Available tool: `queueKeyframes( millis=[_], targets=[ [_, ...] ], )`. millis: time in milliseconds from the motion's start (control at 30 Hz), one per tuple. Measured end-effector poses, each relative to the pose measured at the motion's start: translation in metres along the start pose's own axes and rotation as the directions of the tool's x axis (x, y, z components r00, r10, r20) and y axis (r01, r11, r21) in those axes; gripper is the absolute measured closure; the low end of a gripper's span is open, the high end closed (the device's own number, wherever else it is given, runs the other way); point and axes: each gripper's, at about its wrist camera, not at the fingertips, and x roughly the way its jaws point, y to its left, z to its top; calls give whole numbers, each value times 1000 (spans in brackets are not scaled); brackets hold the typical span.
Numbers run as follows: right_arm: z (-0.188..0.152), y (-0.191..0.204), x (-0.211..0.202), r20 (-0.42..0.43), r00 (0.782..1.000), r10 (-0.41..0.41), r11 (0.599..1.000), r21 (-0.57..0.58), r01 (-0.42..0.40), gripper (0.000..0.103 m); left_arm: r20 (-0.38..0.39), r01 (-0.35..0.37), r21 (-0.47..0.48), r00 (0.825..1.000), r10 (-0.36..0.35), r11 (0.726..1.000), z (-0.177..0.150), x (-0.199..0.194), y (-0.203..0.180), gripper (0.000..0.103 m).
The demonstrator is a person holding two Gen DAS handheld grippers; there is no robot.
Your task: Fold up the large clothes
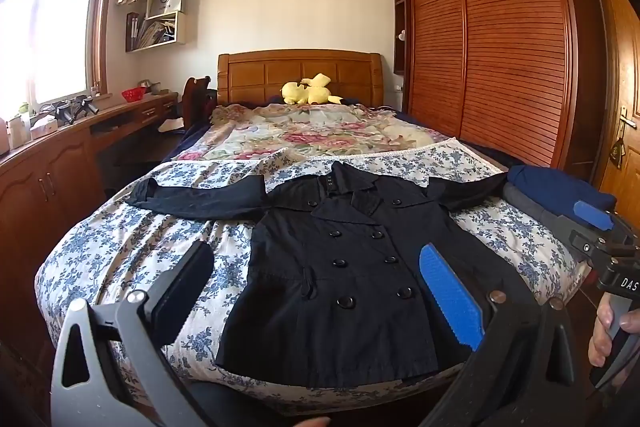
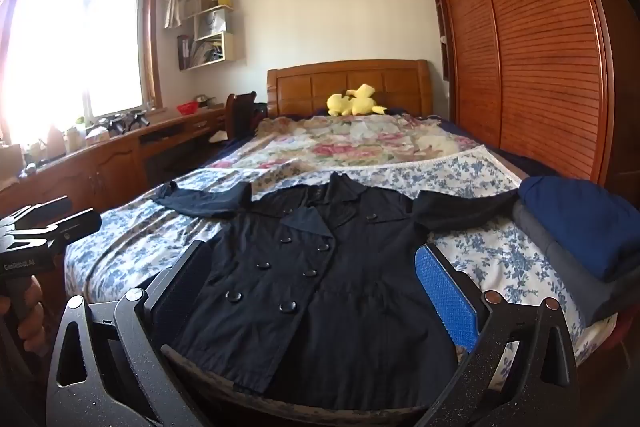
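Presently, from the left wrist view, a black double-breasted coat [image 1: 340,267] is recorded lying front-up and spread flat on the blue floral bedspread [image 1: 132,239] of a bed, collar toward the wooden headboard [image 1: 300,71], both sleeves stretched out sideways. The left gripper [image 1: 316,291] is held above the near hem, released, its 2 fingers set wide apart with nothing grasped; 1 blue pad [image 1: 450,297] is seen on the right finger. At the right edge the right gripper [image 1: 600,231] is noted, carried by a hand [image 1: 608,327]; its state cannot be told from this view. A stack of folded clothes [image 1: 560,195], navy on grey, is listed at the bed's right side, touching the end of the coat's sleeve. A yellow plush toy [image 1: 308,91] is placed by the headboard.

From the right wrist view, the same coat [image 2: 320,267] is catalogued between the fingers of the right gripper [image 2: 312,291], which is released and grasps nothing. The left gripper [image 2: 48,223] is entered at the left edge, beside the bed. The folded clothes [image 2: 580,227] are shown at the right, and a louvred wardrobe [image 2: 532,47] is set behind them.
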Motion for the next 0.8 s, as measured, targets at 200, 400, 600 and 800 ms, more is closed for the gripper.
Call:
queueKeyframes(
  millis=[200,400,600,800],
  targets=[
    [1,0,0,6,1000,-1,1000,-4,2,0,6,2,-6,1000,-2,1000,0,0,0,0],
    [1,-1,0,6,1000,-1,1000,-3,1,0,5,5,-6,1000,-5,1000,0,2,-1,0],
    [1,-2,0,6,1000,0,1000,-2,0,0,8,1,-6,1000,-1,1000,-1,-3,2,0],
    [1,-2,-1,6,1000,1,1000,-2,-1,0,13,1,-6,1000,-1,1000,3,-5,4,0]
  ],
)
